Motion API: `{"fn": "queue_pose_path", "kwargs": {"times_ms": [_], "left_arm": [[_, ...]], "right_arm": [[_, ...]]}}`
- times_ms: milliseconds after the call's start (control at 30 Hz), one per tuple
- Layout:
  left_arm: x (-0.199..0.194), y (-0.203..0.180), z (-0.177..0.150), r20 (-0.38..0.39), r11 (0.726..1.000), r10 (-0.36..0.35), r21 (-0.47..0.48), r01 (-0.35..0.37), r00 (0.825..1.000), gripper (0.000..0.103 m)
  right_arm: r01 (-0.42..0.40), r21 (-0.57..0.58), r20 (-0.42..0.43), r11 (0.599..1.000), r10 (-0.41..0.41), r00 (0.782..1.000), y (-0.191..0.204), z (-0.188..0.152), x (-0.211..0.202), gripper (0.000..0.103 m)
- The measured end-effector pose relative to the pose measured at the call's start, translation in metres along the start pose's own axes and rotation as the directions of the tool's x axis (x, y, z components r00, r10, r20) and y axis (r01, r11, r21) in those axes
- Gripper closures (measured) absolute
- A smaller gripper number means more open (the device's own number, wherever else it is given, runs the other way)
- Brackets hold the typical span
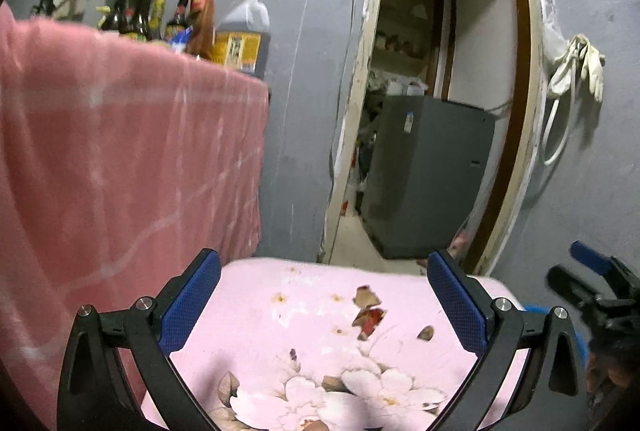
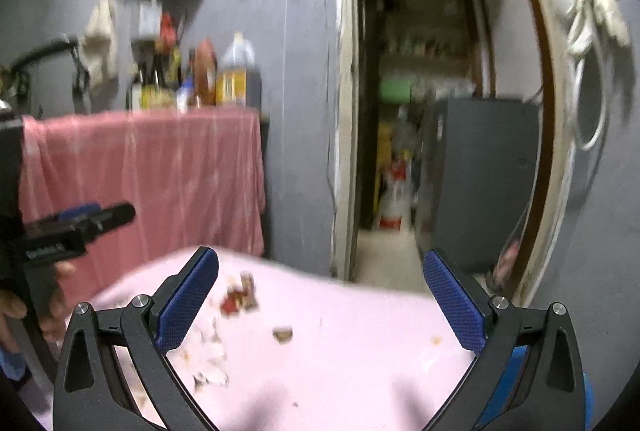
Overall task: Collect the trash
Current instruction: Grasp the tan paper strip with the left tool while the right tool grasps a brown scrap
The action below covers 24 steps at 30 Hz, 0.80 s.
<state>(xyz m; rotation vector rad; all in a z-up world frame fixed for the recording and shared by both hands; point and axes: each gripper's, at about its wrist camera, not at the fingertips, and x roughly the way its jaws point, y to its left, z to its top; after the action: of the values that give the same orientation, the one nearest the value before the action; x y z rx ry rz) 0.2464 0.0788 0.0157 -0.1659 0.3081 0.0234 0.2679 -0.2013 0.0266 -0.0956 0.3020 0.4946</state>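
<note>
Lying scraps: torn brown-and-red wrapper pieces (image 1: 367, 309) rest on the pink floral cloth (image 1: 280, 331), ahead of and between the left gripper's fingertips, nearer its right pad; in the right wrist view they (image 2: 240, 297) sit just ahead of the left pad, blurred.
Small crumb: a brown bit (image 1: 425, 333) lies just inside the left gripper's right pad; in the right wrist view it (image 2: 283, 333) sits between the fingers, left of centre.
Left gripper (image 1: 324, 305): fingers spread wide, nothing between the blue pads, hovering above the cloth.
Right gripper (image 2: 320, 305): fingers equally wide apart, empty, above the same cloth (image 2: 340, 351).
Hand: fingers (image 2: 56, 307) wrap the left gripper's handle, at the left edge of the right wrist view.
Beyond the fingertips, left: a red drape (image 1: 120, 151) hangs over a counter holding bottles (image 1: 160, 19) and a large jug (image 1: 244, 35).
Beyond, right: an open doorway with a grey cabinet (image 1: 428, 175); white gloves (image 1: 580, 67) hang on the wall.
</note>
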Motion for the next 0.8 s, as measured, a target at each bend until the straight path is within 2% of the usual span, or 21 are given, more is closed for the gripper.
{"fn": "queue_pose_path", "kwargs": {"times_ms": [67, 167, 333, 367, 433, 500, 567, 733, 800], "left_arm": [[0.009, 0.004, -0.003, -0.027, 1.0, -0.007, -0.005, 0.007, 1.0, 0.002], [0.022, 0.007, -0.008, -0.067, 1.0, -0.019, -0.007, 0.019, 0.998, 0.002], [0.045, 0.008, -0.014, -0.15, 0.999, -0.045, -0.004, 0.044, 0.988, 0.003], [0.05, 0.008, -0.015, -0.169, 0.999, -0.053, -0.005, 0.053, 0.984, 0.003], [0.06, 0.007, -0.018, -0.2, 0.997, -0.071, -0.006, 0.071, 0.977, 0.004], [0.069, 0.006, -0.019, -0.238, 0.995, -0.096, -0.012, 0.096, 0.967, 0.012], [0.078, 0.005, -0.02, -0.282, 0.992, -0.123, -0.02, 0.122, 0.952, 0.027], [0.1, 0.005, -0.018, -0.369, 0.984, -0.181, -0.061, 0.17, 0.912, 0.041], [0.107, 0.004, -0.02, -0.403, 0.978, -0.207, -0.077, 0.193, 0.892, 0.047]], "right_arm": [[-0.02, -0.004, -0.073, 1.0, 0.02, 0.997, 0.001, -0.004, 0.017, 0.0], [-0.035, -0.026, -0.135, 0.999, 0.031, 0.99, 0.004, -0.01, 0.035, 0.001], [-0.066, -0.048, -0.238, 0.997, 0.053, 0.97, 0.006, -0.021, 0.061, 0.012], [-0.08, -0.043, -0.269, 0.996, 0.065, 0.961, 0.005, -0.024, 0.067, 0.018], [-0.098, -0.041, -0.321, 0.994, 0.079, 0.944, 0.005, -0.031, 0.077, 0.022], [-0.113, -0.036, -0.373, 0.993, 0.091, 0.923, 0.004, -0.037, 0.087, 0.029], [-0.135, -0.029, -0.409, 0.99, 0.111, 0.906, 0.005, -0.041, 0.094, 0.033], [-0.164, -0.043, -0.482, 0.985, 0.123, 0.867, 0.013, -0.048, 0.109, 0.04], [-0.171, -0.041, -0.504, 0.984, 0.127, 0.854, 0.015, -0.051, 0.115, 0.051]]}}
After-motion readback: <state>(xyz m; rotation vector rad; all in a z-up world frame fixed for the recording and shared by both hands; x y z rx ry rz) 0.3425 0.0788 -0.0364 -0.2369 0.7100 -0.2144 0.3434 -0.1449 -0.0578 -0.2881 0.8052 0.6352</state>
